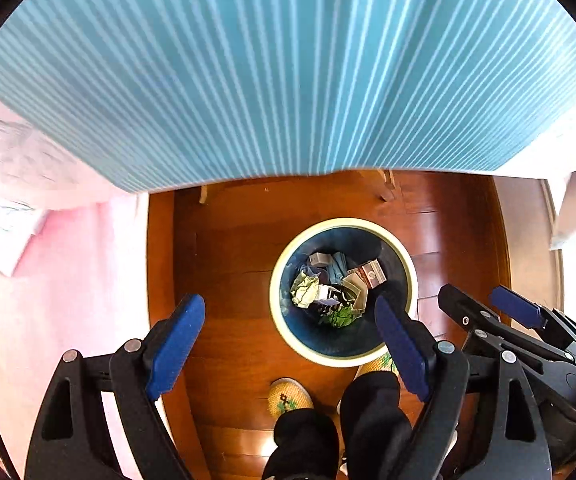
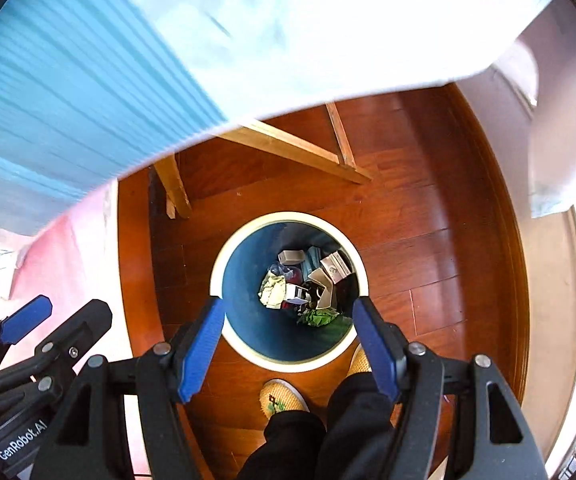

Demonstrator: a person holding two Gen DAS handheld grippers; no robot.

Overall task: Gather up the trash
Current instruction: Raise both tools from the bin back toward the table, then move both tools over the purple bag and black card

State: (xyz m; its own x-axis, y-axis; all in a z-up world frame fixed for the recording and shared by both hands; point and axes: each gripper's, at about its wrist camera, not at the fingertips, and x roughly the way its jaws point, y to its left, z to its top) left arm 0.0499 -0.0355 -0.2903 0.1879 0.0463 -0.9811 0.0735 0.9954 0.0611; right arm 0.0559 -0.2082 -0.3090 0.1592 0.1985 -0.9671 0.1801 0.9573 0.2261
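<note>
Left gripper point(image 1: 289, 346) spread wide, nothing between the blue pads point(image 1: 176, 346), pointing steeply down at the wooden floor point(image 1: 232, 240) just beside the waste bin point(image 1: 403, 264). Right gripper point(image 2: 288, 346) likewise wide and empty, hanging almost straight over the bin's mouth, blue pads point(image 2: 202, 354) framing the near rim.

Inside the bin, at the bottom: crumpled pale paper point(image 2: 272, 290) toward the side nearest the pink bedding point(image 2: 60, 264), small cardboard cartons point(image 2: 335, 266) toward the far rim, a beige open box point(image 2: 323, 288) in the middle, a green wrapper point(image 2: 319, 317) toward the near rim, a blue mask-like piece point(image 1: 337, 266) among the cartons. All light, judging by material. Paper and wrapper soft, likely to crush flat under the pads and slip unless pinched across a thick fold. Cartons stiff enough for a grip across two opposite faces, though thin walls would probably buckle under a hard squeeze. Nothing visibly fragile.

Bin itself rigid, white-rimmed, blue-walled; best hold probably the rim, one pad inside and one outside.

Near the bin: slippered feet point(image 2: 282, 398) and dark trouser legs point(image 2: 351, 412) at the near rim; beyond the far rim, light wooden legs point(image 2: 176, 188) under a striped teal cloth point(image 1: 288, 80).
</note>
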